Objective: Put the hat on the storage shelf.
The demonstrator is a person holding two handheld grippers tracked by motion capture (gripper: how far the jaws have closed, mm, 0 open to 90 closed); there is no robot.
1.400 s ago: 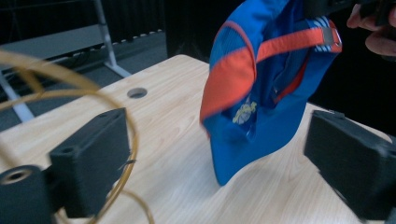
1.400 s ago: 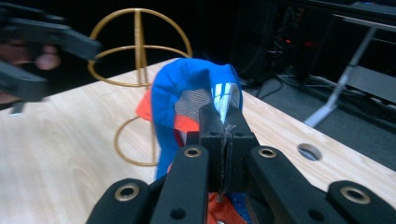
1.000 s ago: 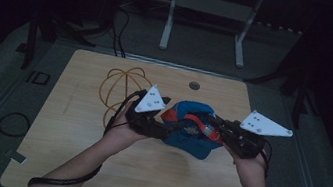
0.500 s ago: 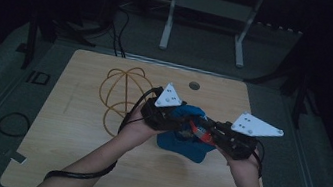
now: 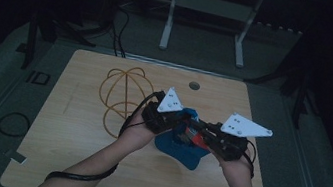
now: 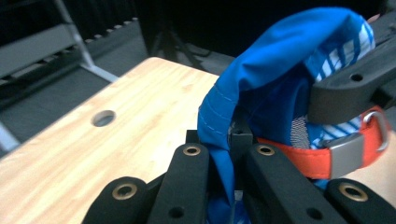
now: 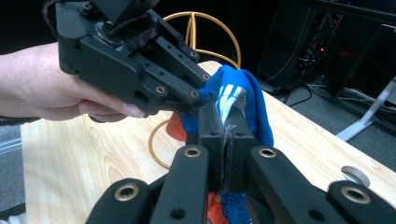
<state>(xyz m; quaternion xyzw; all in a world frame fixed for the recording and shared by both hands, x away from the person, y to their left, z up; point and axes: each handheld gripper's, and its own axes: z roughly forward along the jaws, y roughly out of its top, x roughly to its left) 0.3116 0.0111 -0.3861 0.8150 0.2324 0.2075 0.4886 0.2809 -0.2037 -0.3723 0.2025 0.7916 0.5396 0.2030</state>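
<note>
A blue cloth item [image 5: 180, 149] with white stripes, an orange strap [image 6: 303, 161] and a grey buckle hangs between my two grippers above the wooden table [image 5: 72, 129]. My left gripper [image 5: 180, 121] has just been closing, and its jaws now pinch a seamed edge of the blue cloth [image 6: 271, 79]; it is also seen as the left gripper [image 6: 229, 137]. My right gripper [image 7: 224, 116] is shut on a striped fold of the blue cloth [image 7: 254, 102], close beside the left gripper [image 7: 198, 93]. The right gripper [image 5: 195, 129] meets the left one over the cloth.
A yellow-orange cable loop [image 5: 121, 91] lies on the table to the left of the hands. A round hole [image 5: 194, 85] sits near the table's far edge. Stand legs and dark cables are on the floor beyond the table.
The two hands have drawn slightly closer together over the cloth. My left gripper has turned in and closed on the cloth's edge, bunching the cloth up between the grippers.
</note>
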